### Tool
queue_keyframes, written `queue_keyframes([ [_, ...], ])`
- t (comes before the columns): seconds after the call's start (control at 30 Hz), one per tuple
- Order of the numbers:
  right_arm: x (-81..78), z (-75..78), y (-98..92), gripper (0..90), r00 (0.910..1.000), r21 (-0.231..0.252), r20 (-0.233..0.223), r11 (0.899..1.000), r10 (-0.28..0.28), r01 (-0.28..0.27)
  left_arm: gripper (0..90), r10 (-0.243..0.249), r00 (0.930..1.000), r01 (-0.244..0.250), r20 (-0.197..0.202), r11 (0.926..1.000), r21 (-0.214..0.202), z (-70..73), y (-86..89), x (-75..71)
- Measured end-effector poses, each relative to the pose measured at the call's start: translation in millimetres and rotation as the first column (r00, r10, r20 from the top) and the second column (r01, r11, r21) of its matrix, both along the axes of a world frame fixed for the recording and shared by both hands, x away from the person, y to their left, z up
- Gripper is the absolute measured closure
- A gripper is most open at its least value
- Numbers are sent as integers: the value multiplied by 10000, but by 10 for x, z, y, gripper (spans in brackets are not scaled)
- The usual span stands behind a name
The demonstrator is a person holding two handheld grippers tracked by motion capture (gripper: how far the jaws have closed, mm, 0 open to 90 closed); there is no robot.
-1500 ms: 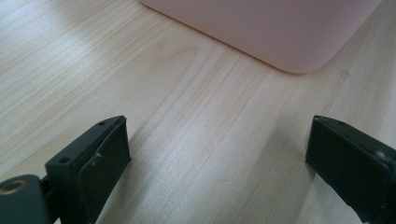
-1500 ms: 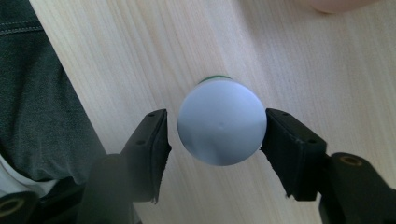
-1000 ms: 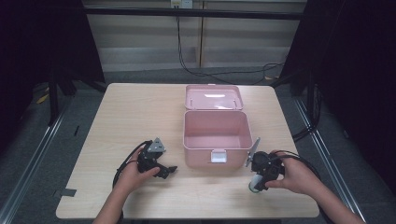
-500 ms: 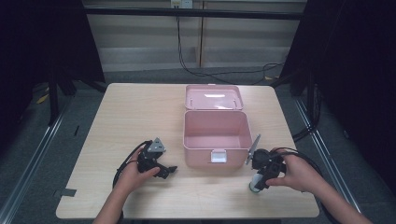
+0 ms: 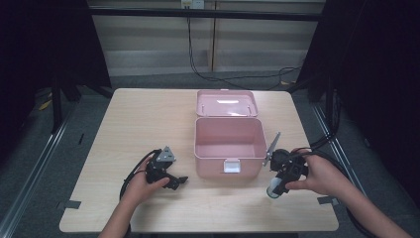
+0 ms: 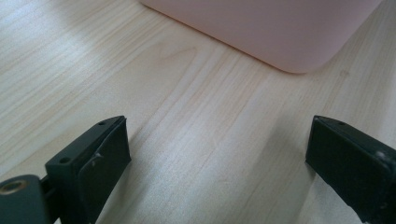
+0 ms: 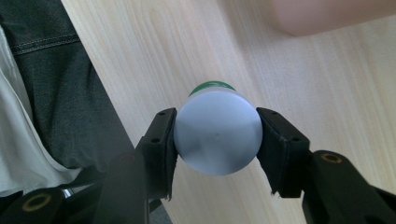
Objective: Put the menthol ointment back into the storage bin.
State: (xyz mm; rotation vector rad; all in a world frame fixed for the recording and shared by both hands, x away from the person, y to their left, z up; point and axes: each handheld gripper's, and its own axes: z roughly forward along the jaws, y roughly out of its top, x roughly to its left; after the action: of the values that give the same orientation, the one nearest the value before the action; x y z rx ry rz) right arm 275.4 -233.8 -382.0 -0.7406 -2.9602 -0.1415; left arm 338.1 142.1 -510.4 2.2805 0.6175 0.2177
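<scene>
Your right gripper [image 5: 274,188] sits at the near right of the wooden table [image 5: 138,119], just off the near right corner of the pink storage box [image 5: 228,146]. Its jaws are clamped on a small white bottle [image 7: 217,132]; in the right gripper view both pads press flat against the bottle's sides, its rounded white end faces the camera, and a green band shows at its far end. From the high view the bottle [image 5: 273,189] hangs at the gripper's near end, close over the tabletop; whether it touches the wood, you cannot tell.

Your left gripper [image 5: 179,181] rests low on the table at the near left, a short way left of the box's front wall. Its jaws stand wide apart with nothing between them; the left gripper view shows bare wood grain in the gap and the rounded pink corner of the box [image 6: 280,32] beyond.

The box stands at table centre, open, its lid [image 5: 227,103] laid back flat on the far side. A white latch [image 5: 231,166] hangs on the near wall. Dark cables trail from both grippers toward you.
</scene>
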Motion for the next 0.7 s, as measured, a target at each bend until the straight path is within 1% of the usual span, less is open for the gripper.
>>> queue_keyframes([
  [0.13,24,97,-4,505,10000,27,66,10000,67,-67,56,5,10000,-5,6,10000,3,0,0,0],
  [0.37,64,234,1,505,10000,-118,87,9999,38,-37,56,3,10000,-3,6,10000,5,0,0,0],
  [0.43,80,283,-2,505,9999,-80,132,10000,59,-58,57,-2,10000,2,1,10000,2,0,0,0],
  [0.47,84,304,-3,505,9999,-96,115,9999,61,-60,56,70,10000,-70,-7,9999,-93,-4,-5,-3],
  [0.53,91,347,-6,505,9999,-55,125,10000,-28,29,56,70,10000,-70,-1,9999,-89,-3,-4,-3],
  [0.7,123,462,-19,506,9997,-5,218,10000,-49,49,56,53,10000,-53,10,10000,-81,-3,-4,-2],
])
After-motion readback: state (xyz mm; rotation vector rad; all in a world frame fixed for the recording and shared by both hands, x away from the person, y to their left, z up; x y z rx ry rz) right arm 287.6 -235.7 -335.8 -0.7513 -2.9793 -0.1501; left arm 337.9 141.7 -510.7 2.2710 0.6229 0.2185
